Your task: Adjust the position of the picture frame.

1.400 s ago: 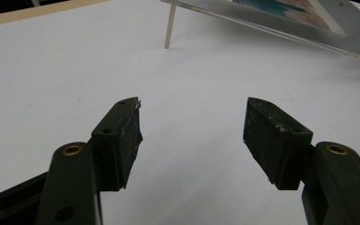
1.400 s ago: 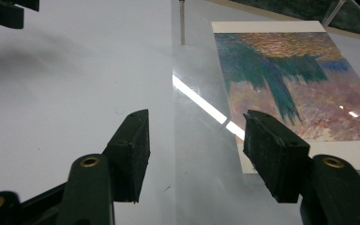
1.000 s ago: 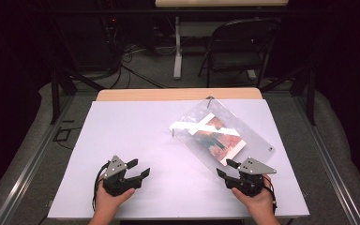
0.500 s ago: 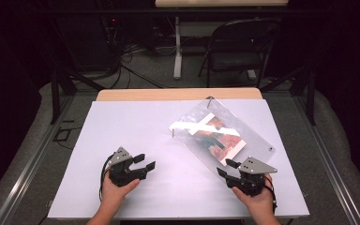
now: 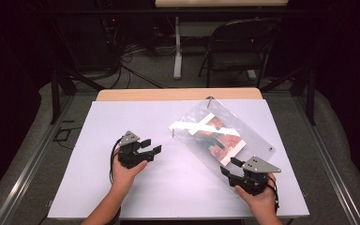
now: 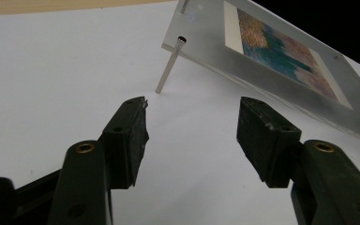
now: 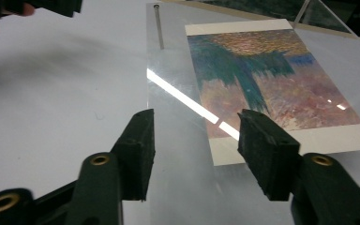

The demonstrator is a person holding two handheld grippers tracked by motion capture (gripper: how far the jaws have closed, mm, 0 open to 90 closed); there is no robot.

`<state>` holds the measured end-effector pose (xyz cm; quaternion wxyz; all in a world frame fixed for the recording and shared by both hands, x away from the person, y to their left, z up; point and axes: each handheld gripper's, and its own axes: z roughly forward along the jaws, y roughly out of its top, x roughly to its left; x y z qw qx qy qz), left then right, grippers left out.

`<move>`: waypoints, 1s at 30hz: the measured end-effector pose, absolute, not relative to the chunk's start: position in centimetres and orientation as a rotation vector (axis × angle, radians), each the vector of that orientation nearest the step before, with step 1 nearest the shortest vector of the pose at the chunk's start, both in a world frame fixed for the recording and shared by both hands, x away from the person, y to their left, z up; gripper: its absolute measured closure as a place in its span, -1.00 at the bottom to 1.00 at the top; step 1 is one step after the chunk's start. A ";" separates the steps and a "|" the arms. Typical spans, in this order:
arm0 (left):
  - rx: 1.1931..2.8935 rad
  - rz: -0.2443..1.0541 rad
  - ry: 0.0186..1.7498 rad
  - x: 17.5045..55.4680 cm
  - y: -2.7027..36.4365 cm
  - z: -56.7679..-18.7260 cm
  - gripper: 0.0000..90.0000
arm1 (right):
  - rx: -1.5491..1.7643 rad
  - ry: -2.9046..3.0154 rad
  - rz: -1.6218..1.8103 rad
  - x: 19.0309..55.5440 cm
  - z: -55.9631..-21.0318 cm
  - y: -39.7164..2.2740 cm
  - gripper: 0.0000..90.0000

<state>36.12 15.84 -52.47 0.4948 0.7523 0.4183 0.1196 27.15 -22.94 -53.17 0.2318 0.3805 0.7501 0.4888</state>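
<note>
1. Both grippers stand with jaws spread and nothing between them; the left gripper (image 5: 146, 149), whose jaws have just been closing a little, aims at the near-left corner of the clear acrylic frame (image 5: 253, 140), while the right gripper (image 5: 231, 166) hovers over its near edge.
2. That frame lies tilted on the white table (image 5: 122, 187), right of centre, propped on thin metal standoff pins (image 6: 168, 67).
3. It looks stiff, smooth and slippery, likely scratch-prone; gripping it by an edge or corner, clear of the print (image 7: 272, 79), seems safest.
4. Count: one frame, one print inside, two pins visible, two grippers.
</note>
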 end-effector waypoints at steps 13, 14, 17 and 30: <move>1.937 0.366 1.017 40.0 13.0 -53.7 0.44 | 1.065 2.046 1.387 27.0 -52.9 -23.3 0.11; 1.942 0.367 1.026 40.6 12.8 -53.8 0.45 | 1.077 2.040 1.392 27.1 -53.0 -23.5 0.10; 1.944 0.370 1.029 41.0 12.5 -54.0 0.45 | 1.087 2.038 1.398 27.1 -53.0 -23.6 0.10; 2.009 0.368 1.005 43.1 10.0 -55.1 0.54 | 1.133 2.020 1.419 27.2 -53.1 -24.1 0.06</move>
